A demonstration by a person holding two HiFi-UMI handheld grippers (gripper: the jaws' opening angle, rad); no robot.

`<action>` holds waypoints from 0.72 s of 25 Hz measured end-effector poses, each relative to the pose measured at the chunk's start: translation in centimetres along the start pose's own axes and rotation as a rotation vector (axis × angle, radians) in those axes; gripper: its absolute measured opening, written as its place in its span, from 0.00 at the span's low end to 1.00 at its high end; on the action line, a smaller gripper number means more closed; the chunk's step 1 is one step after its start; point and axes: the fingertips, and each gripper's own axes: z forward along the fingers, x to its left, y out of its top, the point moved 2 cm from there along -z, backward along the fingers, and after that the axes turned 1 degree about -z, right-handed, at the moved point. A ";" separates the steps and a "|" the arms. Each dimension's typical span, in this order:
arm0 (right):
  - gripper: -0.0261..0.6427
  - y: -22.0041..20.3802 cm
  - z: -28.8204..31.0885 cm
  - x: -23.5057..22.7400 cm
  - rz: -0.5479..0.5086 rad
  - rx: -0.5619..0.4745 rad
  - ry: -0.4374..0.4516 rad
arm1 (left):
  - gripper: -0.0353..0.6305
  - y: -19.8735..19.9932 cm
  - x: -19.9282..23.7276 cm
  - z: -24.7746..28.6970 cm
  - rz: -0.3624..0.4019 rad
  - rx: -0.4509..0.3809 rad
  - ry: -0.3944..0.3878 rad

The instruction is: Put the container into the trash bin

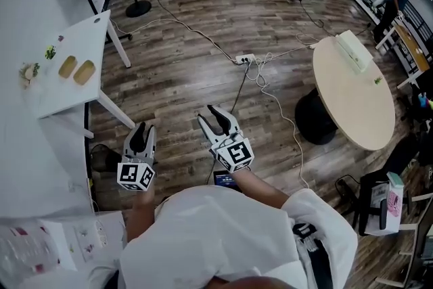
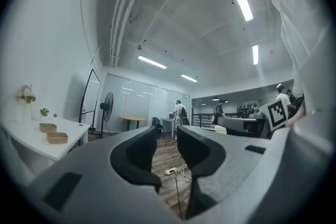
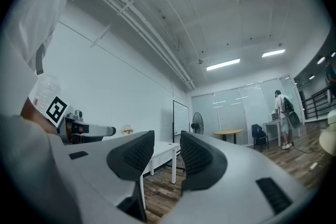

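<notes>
Containers (image 1: 67, 66) (image 1: 84, 72): 2, side by side on 1 white table (image 1: 78, 34).

Open-plan office or lab space: wood-plank floor (image 1: 203, 84), white table (image 1: 67, 95), round table (image 1: 355, 101), pedestal fan (image 2: 106, 106), glass partition walls (image 2: 137, 102), strip ceiling lights (image 2: 152, 62), and a power strip (image 1: 245, 59) trailing cables.

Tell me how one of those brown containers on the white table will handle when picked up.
The brown container looks like a shallow, paper-like tray: probably light, and apt to flex under a hard squeeze. It sits low and flat on the white table, so tipping or rolling seems unlikely; a push would probably slide it.
</notes>
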 end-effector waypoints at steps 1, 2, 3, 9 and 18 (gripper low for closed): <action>0.30 -0.3 -0.2 -0.4 0.001 0.003 -0.001 | 0.23 -0.1 -0.3 0.1 0.000 0.001 0.005; 0.30 -0.6 -0.3 -0.9 0.005 0.009 0.000 | 0.23 -0.2 -0.5 0.3 0.002 0.002 0.009; 0.30 -0.8 -0.2 -1.3 0.010 0.015 0.002 | 0.23 -0.2 -0.6 0.5 0.005 0.001 0.013; 0.28 -2.0 1.9 -2.0 0.034 0.018 0.041 | 0.23 -0.5 1.1 1.0 -0.009 0.001 0.054; 0.25 -4.1 7.1 -3.8 0.055 0.031 0.078 | 0.23 -1.4 5.3 3.8 -0.025 0.000 0.088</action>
